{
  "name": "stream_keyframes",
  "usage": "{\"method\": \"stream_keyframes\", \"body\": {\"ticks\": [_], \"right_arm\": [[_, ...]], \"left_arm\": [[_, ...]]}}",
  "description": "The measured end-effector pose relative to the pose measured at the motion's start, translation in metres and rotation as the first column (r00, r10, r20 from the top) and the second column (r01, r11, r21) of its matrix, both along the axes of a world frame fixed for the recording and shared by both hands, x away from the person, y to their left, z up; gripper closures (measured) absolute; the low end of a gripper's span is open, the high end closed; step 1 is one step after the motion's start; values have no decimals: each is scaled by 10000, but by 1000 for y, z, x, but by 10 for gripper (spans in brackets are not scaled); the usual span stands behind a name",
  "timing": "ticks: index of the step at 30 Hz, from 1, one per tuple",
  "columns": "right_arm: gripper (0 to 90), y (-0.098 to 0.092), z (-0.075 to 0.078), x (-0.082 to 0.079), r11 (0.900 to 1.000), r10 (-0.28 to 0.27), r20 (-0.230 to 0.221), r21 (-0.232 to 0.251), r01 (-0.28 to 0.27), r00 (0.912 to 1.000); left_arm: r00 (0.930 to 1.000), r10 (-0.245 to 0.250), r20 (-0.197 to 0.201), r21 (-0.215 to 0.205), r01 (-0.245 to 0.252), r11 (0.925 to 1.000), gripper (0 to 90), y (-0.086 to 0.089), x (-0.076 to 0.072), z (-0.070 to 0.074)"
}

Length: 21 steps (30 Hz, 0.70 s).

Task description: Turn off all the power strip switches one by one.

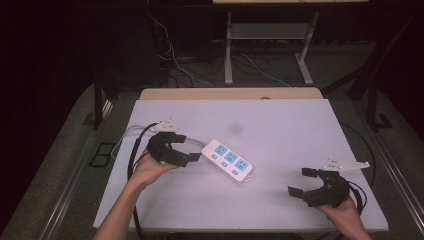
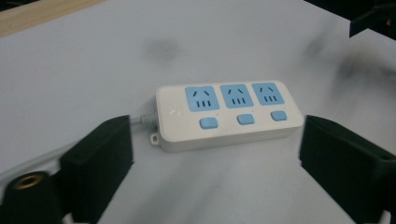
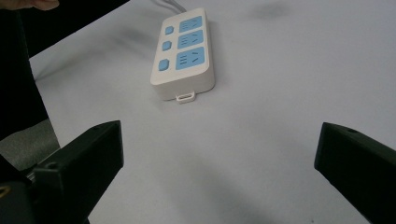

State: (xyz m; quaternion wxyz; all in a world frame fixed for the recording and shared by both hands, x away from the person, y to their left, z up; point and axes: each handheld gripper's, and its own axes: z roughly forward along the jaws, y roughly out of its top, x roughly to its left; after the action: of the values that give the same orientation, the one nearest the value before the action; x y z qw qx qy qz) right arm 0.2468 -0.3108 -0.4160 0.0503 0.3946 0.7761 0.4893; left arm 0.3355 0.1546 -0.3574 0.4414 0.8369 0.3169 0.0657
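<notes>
Power strip point(image 1: 228, 161), white with three blue sockets and three blue switches, lies flat on the white table point(image 1: 280, 125), a little left of the middle in the high view and turned on a diagonal. Its white cord point(image 1: 196, 142) leaves the end nearer the left gripper point(image 1: 186, 148) and runs off toward the left side of the table. At the opposite end a small hanging tab point(image 3: 186, 98) sticks out, seen clearly in the right gripper view.

Left gripper is held in the person's left hand point(image 1: 148, 169), just beside the cord end of the strip, its jaws spread wide and holding nothing. In the left gripper view the strip point(image 2: 227, 115) sits between the two black jaws but farther out, apart from both; the cord's strain relief point(image 2: 146, 119) lies close to the left-hand jaw, and I cannot tell whether they touch.

Right gripper point(image 1: 302, 181) is held in the person's right hand point(image 1: 345, 212) near the front right of the table, well apart from the strip. Its jaws are also spread wide and empty, pointing toward the strip's tab end. In the right gripper view the strip point(image 3: 184, 52) lies farther up the table, with bare tabletop between the jaws.

A faint dark smudge point(image 1: 234, 128) marks the table beyond the strip. Beyond the table's far edge, cables point(image 1: 175, 65) trail across the floor near a metal frame point(image 1: 270, 45).
</notes>
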Motion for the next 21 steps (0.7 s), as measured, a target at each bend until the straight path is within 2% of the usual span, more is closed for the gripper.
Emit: {"method": "stream_keyframes", "body": {"ticks": [2, 12, 17, 18, 21], "right_arm": [[11, 0, 0, 0, 10000, 2, 7, -2, -2, 10000], [10, 0, 1, -1, 10000, -4, 6, 23, 4, 10000], [11, 0, 0, -1, 10000, -1, -8, 23, 1, 10000], [10, 1, 1, -1, 10000, -5, -3, 36, 5, 10000], [10, 1, 0, -1, 10000, 5, -10, 32, -5, 10000]], "left_arm": [[9998, 221, -5, -39, -221, 9997, 0, 5, -5, -1], [9939, 1075, 230, -706, -1056, 9919, 0, 26, -33, -10], [9920, 1220, 328, -887, -1187, 9890, 0, 29, -44, -17], [9907, 1318, 335, -1031, -1277, 9864, 0, 29, -50, -21], [9904, 1350, 289, -1110, -1310, 9852, 0, 29, -58, -29]]}}
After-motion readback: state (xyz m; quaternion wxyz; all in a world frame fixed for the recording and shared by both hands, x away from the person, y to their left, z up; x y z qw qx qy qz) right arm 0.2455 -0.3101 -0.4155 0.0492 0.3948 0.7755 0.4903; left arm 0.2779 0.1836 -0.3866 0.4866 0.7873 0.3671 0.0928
